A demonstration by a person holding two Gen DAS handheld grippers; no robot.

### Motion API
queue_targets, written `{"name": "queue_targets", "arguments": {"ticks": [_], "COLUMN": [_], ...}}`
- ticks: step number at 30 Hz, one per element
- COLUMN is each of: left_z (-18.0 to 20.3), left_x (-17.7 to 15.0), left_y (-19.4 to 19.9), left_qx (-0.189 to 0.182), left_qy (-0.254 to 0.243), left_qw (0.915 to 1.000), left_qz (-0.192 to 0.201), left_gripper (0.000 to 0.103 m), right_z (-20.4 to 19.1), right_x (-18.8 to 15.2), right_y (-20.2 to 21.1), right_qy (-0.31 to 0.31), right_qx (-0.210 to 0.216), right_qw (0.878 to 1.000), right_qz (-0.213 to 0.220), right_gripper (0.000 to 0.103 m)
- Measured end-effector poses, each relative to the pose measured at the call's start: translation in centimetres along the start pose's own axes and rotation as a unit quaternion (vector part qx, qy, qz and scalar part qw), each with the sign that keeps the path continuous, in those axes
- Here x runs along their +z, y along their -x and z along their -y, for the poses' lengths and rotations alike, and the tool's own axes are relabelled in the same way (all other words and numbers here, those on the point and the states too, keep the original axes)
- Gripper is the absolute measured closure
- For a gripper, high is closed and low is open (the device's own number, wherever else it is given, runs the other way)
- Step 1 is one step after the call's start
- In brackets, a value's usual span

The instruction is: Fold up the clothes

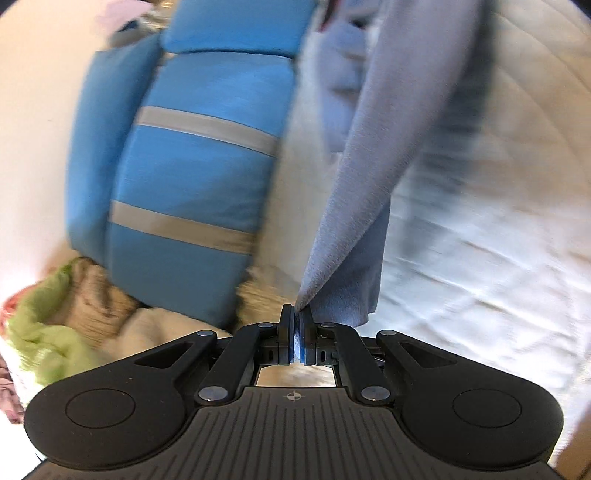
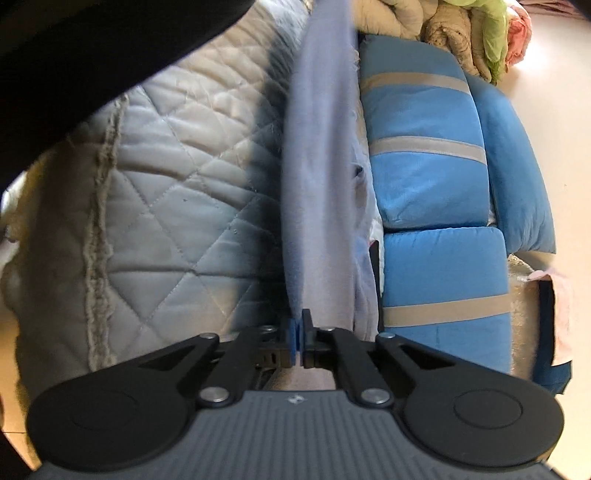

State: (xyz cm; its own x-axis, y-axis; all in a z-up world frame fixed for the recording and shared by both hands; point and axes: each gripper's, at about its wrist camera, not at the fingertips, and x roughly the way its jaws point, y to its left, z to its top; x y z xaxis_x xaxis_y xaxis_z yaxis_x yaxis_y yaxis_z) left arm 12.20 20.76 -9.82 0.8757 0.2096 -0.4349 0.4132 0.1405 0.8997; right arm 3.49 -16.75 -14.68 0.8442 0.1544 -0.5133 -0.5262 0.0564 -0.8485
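A pale lavender-blue garment (image 1: 384, 122) is stretched taut in the air between my two grippers. My left gripper (image 1: 296, 314) is shut on one corner of it, the cloth running up and right from the jaws. In the right wrist view my right gripper (image 2: 298, 321) is shut on another edge of the same garment (image 2: 317, 155), which rises straight up from the jaws. The garment hangs above a white quilted bed cover (image 2: 166, 177); the rest of it is out of view.
Bright blue cushions with grey stripes (image 1: 192, 155) (image 2: 428, 177) lie beside the quilted cover (image 1: 480, 229). A heap of green, beige and pink cloth (image 1: 55, 325) (image 2: 480, 33) sits past the cushions. A dark sleeve (image 2: 92, 48) fills the upper left of the right wrist view.
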Motion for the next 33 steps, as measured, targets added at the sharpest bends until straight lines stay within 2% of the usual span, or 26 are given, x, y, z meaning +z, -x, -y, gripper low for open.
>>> {"name": "queue_targets", "arguments": {"ticks": [4,7,10,13,18,23,27,30,31,32,33], "left_z": [4.1,5.7,6.0,6.5,7.8,7.8,7.7,7.2,6.8,5.9,5.0], "left_x": [-1.1,-1.6,-2.0,-2.3,-2.4,-2.3,-2.4,-2.5,-2.6,-2.9,-3.2], "left_y": [0.3,1.3,3.0,4.4,5.0,5.1,5.0,4.9,5.0,5.1,5.3], "left_qx": [-0.036,-0.049,-0.062,-0.078,-0.086,-0.120,-0.114,-0.121,-0.132,-0.152,-0.172], "left_qy": [-0.001,0.013,0.036,0.035,0.014,0.034,0.034,0.038,0.047,0.066,0.084], "left_qw": [0.9994,0.9987,0.9973,0.9961,0.9961,0.9921,0.9929,0.9919,0.9902,0.9862,0.9815], "left_qz": [-0.001,0.004,0.014,0.022,0.013,0.010,0.005,-0.003,0.001,0.006,0.011], "left_gripper": [0.100,0.100,0.100,0.100,0.100,0.100,0.100,0.096,0.089,0.070,0.060], "right_z": [0.9,1.7,2.4,3.0,3.2,2.9,3.0,2.6,2.4,2.2,2.1], "right_x": [-0.9,-1.6,-2.3,-2.9,-3.5,-3.7,-3.7,-3.6,-3.5,-3.5,-3.5], "right_y": [0.9,1.5,2.2,2.6,2.8,3.0,2.8,2.5,2.5,2.4,2.4], "right_qy": [0.001,0.002,0.003,0.002,0.008,0.010,0.005,0.008,0.010,0.011,0.012], "right_qx": [0.023,0.040,0.058,0.072,0.090,0.105,0.111,0.115,0.117,0.117,0.116], "right_qw": [1.000,0.999,0.998,0.997,0.995,0.994,0.993,0.993,0.993,0.993,0.993], "right_qz": [0.011,0.019,0.028,0.033,0.033,0.032,0.031,0.030,0.029,0.030,0.031], "right_gripper": [0.101,0.101,0.101,0.101,0.101,0.101,0.101,0.101,0.101,0.100,0.090]}}
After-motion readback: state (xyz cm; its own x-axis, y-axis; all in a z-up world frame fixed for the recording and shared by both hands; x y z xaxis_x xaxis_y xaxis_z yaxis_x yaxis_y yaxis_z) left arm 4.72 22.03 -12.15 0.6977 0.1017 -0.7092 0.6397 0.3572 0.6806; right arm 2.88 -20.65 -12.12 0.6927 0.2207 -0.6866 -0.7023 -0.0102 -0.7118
